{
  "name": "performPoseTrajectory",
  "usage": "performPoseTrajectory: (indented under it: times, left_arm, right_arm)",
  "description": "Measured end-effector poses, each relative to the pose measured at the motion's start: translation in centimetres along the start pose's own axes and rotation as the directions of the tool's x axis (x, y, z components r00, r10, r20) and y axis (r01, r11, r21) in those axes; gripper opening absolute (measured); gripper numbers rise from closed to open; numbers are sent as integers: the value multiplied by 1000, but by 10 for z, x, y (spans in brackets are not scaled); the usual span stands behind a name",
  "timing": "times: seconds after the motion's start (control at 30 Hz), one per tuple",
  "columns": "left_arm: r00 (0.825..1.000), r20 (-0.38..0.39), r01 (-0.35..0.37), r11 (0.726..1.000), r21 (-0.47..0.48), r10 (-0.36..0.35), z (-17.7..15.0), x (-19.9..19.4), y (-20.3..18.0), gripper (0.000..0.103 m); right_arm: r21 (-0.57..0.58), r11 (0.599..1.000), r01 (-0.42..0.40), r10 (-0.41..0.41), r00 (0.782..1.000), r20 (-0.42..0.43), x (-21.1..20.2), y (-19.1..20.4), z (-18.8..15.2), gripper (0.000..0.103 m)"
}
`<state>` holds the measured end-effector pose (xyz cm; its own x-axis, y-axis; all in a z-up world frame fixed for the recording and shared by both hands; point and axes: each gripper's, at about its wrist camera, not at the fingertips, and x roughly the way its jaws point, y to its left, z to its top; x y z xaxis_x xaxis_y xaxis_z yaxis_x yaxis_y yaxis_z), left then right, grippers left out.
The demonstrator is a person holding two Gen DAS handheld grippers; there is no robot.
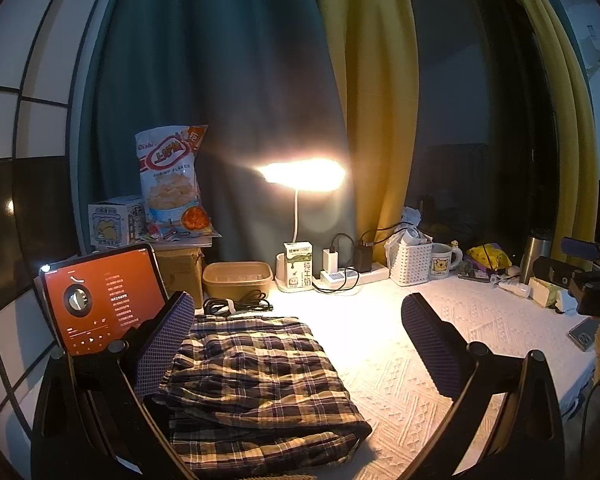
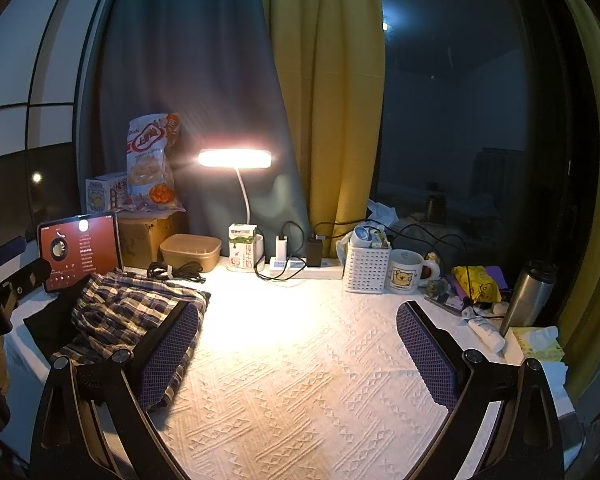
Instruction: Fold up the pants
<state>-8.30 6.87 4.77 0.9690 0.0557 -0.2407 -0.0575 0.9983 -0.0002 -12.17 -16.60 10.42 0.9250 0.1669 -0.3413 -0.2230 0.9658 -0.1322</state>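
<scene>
The plaid pants (image 1: 256, 380) lie folded in a compact stack on the white textured tablecloth (image 1: 440, 360), at the left of the table. My left gripper (image 1: 300, 344) is open above them, its left finger over the stack's left edge, holding nothing. In the right wrist view the pants (image 2: 128, 316) lie at the left, and my right gripper (image 2: 300, 352) is open and empty over the bare cloth (image 2: 300, 380), its left finger (image 2: 168, 356) in front of the pants' right edge. The other gripper shows at each view's edge.
A lit tablet (image 1: 100, 300) stands left of the pants. Behind are a coiled black cable (image 1: 236, 304), a brown tub (image 1: 238, 278), a milk carton (image 1: 298, 266), a desk lamp (image 1: 304, 172), a power strip (image 1: 352, 274), a white basket (image 1: 410, 260), a mug (image 1: 444, 264) and a steel flask (image 2: 528, 296).
</scene>
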Motion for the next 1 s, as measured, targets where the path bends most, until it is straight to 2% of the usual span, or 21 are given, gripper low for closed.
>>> performPoseTrajectory:
  times: [1.0]
  left_arm:
    - [1000,-6,22,1000,0,-22,0,-1,1,102]
  right_arm:
    - [-7,1000,16,-16,1000,-17,1,-3,0,100]
